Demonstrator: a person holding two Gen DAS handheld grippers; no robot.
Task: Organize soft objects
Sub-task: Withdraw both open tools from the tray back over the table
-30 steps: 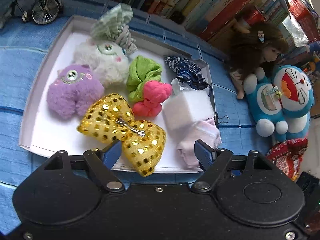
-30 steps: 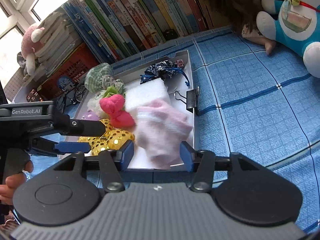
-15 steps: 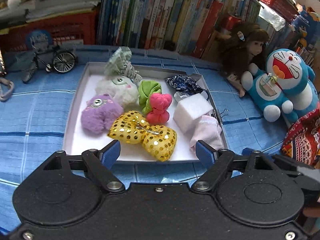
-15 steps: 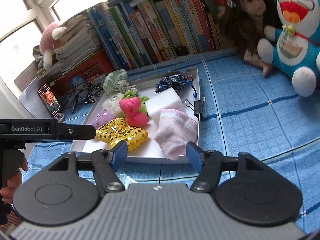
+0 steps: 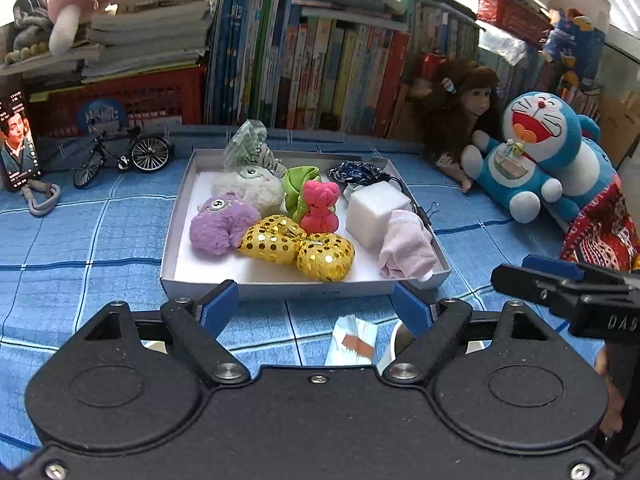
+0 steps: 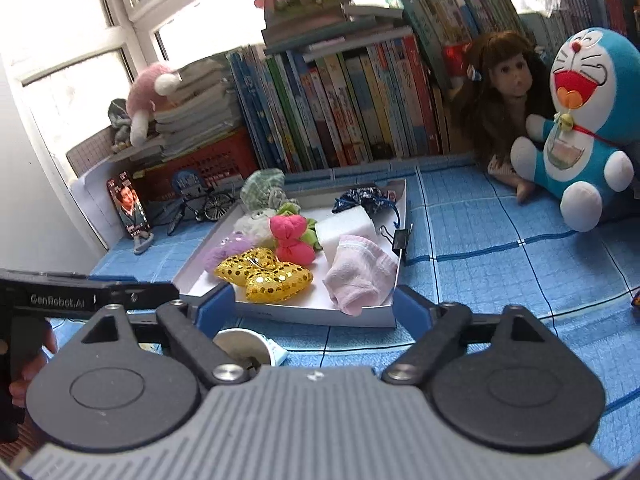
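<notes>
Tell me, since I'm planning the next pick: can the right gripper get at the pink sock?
Probably yes: the right gripper is open and empty, and the pink sock lies uncovered at the tray's near corner.

gold sequinned bow [image 5: 298, 244] | pale pink sock [image 5: 406, 246] | blue checked cloth [image 5: 100, 232]

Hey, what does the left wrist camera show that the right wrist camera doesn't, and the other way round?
Only the left wrist view shows the red patterned cloth beside the blue cat plush, and a grey carabiner.

Only the right wrist view shows the window and a black binder clip at the tray's edge.

Both show the white tray, gold sequin bow, pink sock, and both grippers open and empty: left gripper, right gripper.
</notes>
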